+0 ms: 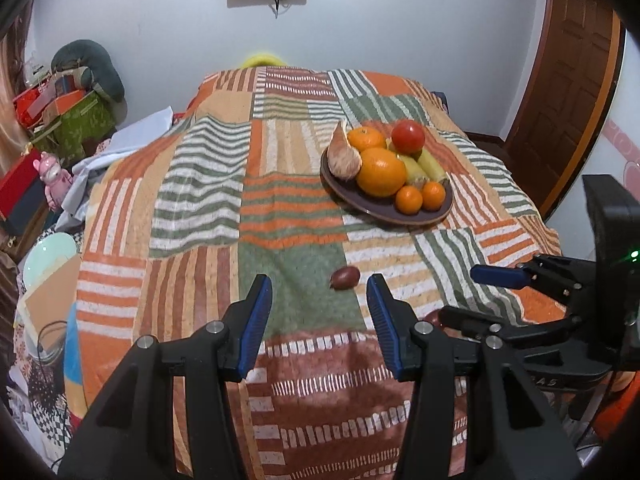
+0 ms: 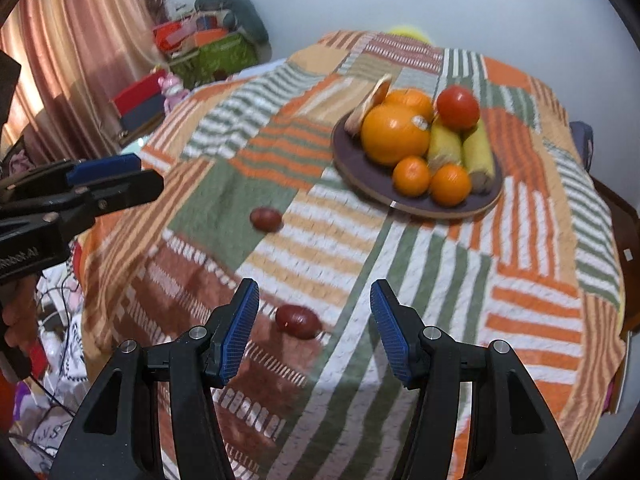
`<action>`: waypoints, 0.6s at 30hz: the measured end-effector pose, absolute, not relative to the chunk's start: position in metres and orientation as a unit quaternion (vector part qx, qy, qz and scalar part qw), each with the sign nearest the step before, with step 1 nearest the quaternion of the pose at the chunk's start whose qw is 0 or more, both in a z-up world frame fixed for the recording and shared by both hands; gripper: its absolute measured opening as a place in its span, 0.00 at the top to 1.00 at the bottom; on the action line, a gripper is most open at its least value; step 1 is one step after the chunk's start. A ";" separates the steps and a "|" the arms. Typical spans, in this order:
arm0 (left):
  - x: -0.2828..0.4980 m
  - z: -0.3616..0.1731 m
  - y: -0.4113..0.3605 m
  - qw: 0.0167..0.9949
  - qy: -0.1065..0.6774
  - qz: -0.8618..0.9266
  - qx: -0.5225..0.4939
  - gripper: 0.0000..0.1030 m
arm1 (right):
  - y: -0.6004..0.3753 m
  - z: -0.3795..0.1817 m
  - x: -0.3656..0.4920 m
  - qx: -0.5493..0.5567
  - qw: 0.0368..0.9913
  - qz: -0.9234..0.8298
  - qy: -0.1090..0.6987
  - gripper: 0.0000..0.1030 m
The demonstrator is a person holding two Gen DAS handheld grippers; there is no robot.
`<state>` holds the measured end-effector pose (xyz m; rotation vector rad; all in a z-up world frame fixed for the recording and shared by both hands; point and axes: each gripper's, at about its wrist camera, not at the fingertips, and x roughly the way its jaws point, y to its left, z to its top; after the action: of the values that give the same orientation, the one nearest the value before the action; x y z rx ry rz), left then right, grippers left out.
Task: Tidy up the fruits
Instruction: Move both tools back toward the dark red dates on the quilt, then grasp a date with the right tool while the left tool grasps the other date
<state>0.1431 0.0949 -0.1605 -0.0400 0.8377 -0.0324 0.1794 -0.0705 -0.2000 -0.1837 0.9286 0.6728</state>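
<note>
A patchwork cloth [image 1: 280,184] of orange, green and white stripes covers the surface and fills both views. Well ahead of both tongs and to their right sits a dark round plate [image 1: 348,196], loaded with fruit. On it the big orange [image 1: 381,172] lies at the near middle, with a pale peeled wedge [image 1: 343,152] leaning at the plate's left rim, a second orange [image 1: 364,138] behind, a red tomato-like fruit [image 1: 408,137] on top at the back, two yellow corn-like pieces [image 1: 420,166] to the right, and two small mandarins [image 1: 409,199] at the near rim.

The left tongs [image 1: 319,292] hang above the cloth with their blue pads wide apart, holding nothing. The right tongs [image 2: 314,304] are likewise spread, empty; in the left wrist view they reach in from the right, low over the cloth.

Two small dark red fruits lie loose on the cloth, apart from the plate. The farther one [image 1: 345,278] sits just beyond the left tongs, between the tips and nearer the right pad. The nearer one [image 2: 298,321] lies just ahead of the right tongs, between the pads and closer to the left pad; in the left wrist view it is mostly hidden behind the right tongs.
</note>
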 end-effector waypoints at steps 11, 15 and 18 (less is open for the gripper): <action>0.149 -0.189 0.095 0.899 0.438 -0.023 -0.022 0.52 | -0.061 -0.225 0.179 -0.089 0.808 0.333 0.478 0.75; 0.159 -0.196 0.092 0.895 0.445 -0.030 -0.021 0.52 | -0.066 -0.219 0.182 -0.081 0.811 0.336 0.472 0.76; 0.169 -0.201 0.089 0.892 0.449 -0.037 -0.021 0.52 | -0.072 -0.213 0.186 -0.077 0.818 0.331 0.464 0.76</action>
<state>0.1691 0.0886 -0.2008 -0.0436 0.9327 -0.0758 0.1861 -0.0720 -0.2133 -0.1645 0.9897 0.7052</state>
